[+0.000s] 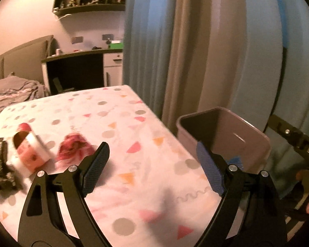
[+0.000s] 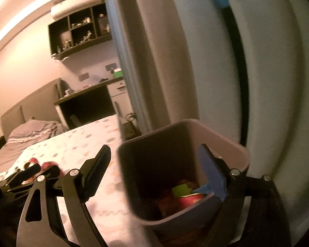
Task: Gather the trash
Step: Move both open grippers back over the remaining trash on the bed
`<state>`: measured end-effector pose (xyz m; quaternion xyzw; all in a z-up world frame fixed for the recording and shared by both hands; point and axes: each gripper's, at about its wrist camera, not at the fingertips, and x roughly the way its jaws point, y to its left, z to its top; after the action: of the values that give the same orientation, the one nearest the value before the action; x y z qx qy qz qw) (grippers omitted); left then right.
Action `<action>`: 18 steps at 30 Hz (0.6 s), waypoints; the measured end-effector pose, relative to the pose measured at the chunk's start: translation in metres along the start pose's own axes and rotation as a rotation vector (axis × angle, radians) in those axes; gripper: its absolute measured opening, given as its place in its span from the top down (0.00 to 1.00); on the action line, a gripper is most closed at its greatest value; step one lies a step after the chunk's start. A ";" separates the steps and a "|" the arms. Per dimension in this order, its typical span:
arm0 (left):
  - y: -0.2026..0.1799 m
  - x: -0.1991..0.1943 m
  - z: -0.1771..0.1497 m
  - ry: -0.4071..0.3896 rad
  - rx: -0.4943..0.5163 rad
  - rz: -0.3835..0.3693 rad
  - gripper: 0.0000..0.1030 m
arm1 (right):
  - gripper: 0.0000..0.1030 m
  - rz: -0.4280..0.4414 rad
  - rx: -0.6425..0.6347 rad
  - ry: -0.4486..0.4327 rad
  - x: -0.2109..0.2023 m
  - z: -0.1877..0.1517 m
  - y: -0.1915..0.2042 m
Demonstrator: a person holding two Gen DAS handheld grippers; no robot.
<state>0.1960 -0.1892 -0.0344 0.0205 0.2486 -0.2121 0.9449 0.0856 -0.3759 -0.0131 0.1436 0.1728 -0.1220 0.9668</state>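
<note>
Item: pink carton (image 1: 29,150) near the table's (image 1: 134,135) left edge; likely light, crushable (grip mid-body). Left gripper (image 1: 152,164) and right gripper (image 2: 154,170): jaws apart, empty.

a worktop (image 1: 134,135) under a white cloth with coloured shapes carries a black wrapper (image 1: 1,168), a pink-and-white carton (image 1: 29,154) and a crumpled red wrapper (image 1: 74,149).
</note>
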 end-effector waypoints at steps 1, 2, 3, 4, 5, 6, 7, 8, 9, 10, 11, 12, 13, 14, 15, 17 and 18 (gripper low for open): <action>0.006 -0.005 -0.002 -0.005 -0.006 0.014 0.18 | 0.19 0.018 -0.001 0.004 -0.001 0.000 0.005; 0.010 -0.009 -0.003 -0.009 -0.012 0.025 0.18 | 0.19 0.032 -0.004 0.009 -0.002 -0.002 0.010; 0.018 -0.015 -0.005 -0.015 -0.023 0.041 0.18 | 0.19 0.045 -0.009 0.012 -0.003 -0.003 0.017; 0.026 -0.020 -0.007 -0.019 -0.033 0.054 0.18 | 0.19 0.068 -0.021 0.016 -0.004 -0.006 0.027; 0.032 -0.024 -0.009 -0.022 -0.039 0.065 0.18 | 0.19 0.082 -0.033 0.017 -0.005 -0.009 0.035; 0.039 -0.029 -0.011 -0.026 -0.046 0.080 0.18 | 0.19 0.094 -0.048 0.018 -0.006 -0.011 0.044; 0.050 -0.036 -0.014 -0.028 -0.053 0.105 0.18 | 0.19 0.110 -0.068 0.021 -0.006 -0.014 0.055; 0.057 -0.041 -0.016 -0.032 -0.059 0.122 0.18 | 0.19 0.122 -0.082 0.025 -0.006 -0.017 0.064; 0.065 -0.046 -0.019 -0.036 -0.066 0.142 0.18 | 0.19 0.135 -0.096 0.029 -0.005 -0.019 0.072; 0.075 -0.051 -0.022 -0.038 -0.075 0.165 0.18 | 0.19 0.150 -0.111 0.034 -0.004 -0.023 0.083; 0.086 -0.058 -0.025 -0.041 -0.088 0.190 0.18 | 0.19 0.163 -0.120 0.039 -0.003 -0.025 0.091; 0.095 -0.062 -0.028 -0.043 -0.098 0.208 0.18 | 0.19 0.176 -0.125 0.046 -0.003 -0.028 0.098; 0.108 -0.069 -0.032 -0.042 -0.109 0.240 0.18 | 0.19 0.196 -0.132 0.058 0.000 -0.031 0.106; 0.117 -0.073 -0.034 -0.041 -0.117 0.260 0.18 | 0.19 0.208 -0.138 0.065 0.002 -0.033 0.113; 0.125 -0.077 -0.037 -0.041 -0.126 0.280 0.18 | 0.19 0.216 -0.146 0.071 0.004 -0.035 0.120; 0.146 -0.088 -0.043 -0.042 -0.153 0.318 0.18 | 0.19 0.237 -0.159 0.089 0.009 -0.041 0.134; 0.156 -0.093 -0.046 -0.041 -0.171 0.335 0.18 | 0.19 0.246 -0.164 0.099 0.011 -0.043 0.140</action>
<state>0.1654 -0.0044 -0.0406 -0.0231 0.2394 -0.0306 0.9702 0.1231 -0.2342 -0.0232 0.0899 0.2107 0.0191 0.9732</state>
